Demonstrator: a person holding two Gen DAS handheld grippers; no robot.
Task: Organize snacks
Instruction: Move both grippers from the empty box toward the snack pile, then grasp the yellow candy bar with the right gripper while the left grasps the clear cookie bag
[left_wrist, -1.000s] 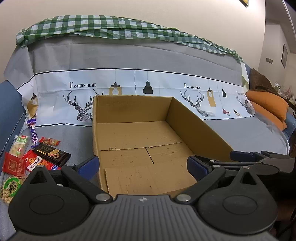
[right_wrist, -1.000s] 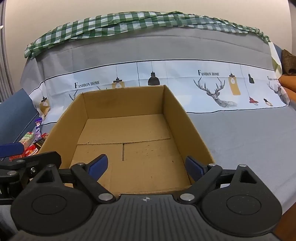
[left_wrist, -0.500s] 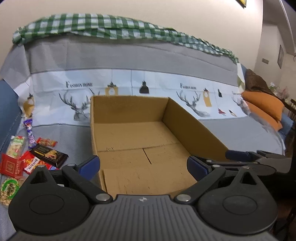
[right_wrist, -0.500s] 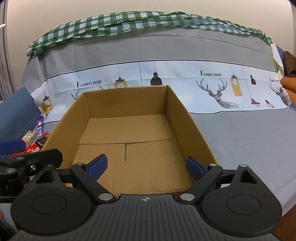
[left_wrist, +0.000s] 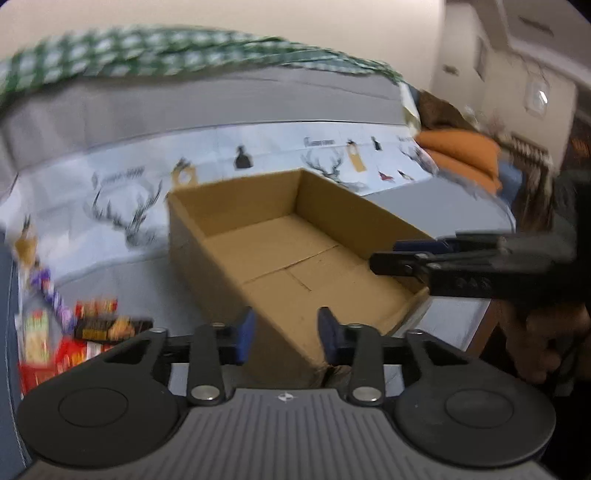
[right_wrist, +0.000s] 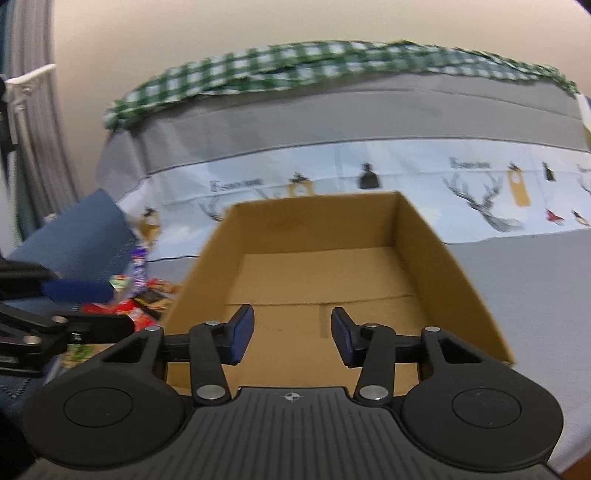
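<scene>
An empty open cardboard box (left_wrist: 295, 258) lies on the grey sofa cover; it also shows in the right wrist view (right_wrist: 325, 280). Several snack packets (left_wrist: 85, 332) lie in a pile to the left of the box, blurred, and show in the right wrist view (right_wrist: 144, 299) too. My left gripper (left_wrist: 284, 336) is open and empty, its jaws half closed, above the box's near left corner. My right gripper (right_wrist: 291, 336) is open and empty, jaws half closed, over the box's near edge. Each gripper appears in the other's view, right (left_wrist: 461, 262) and left (right_wrist: 55, 321).
A green checked cloth (right_wrist: 332, 62) drapes the sofa back. Orange cushions (left_wrist: 461, 155) lie at the far right. A blue pillow (right_wrist: 74, 229) stands left of the snacks. The sofa's front edge runs close below the box.
Both grippers' jaws have narrowed from wide open to half closed. The left gripper has swung left and tilted; the views are now blurred by motion.
</scene>
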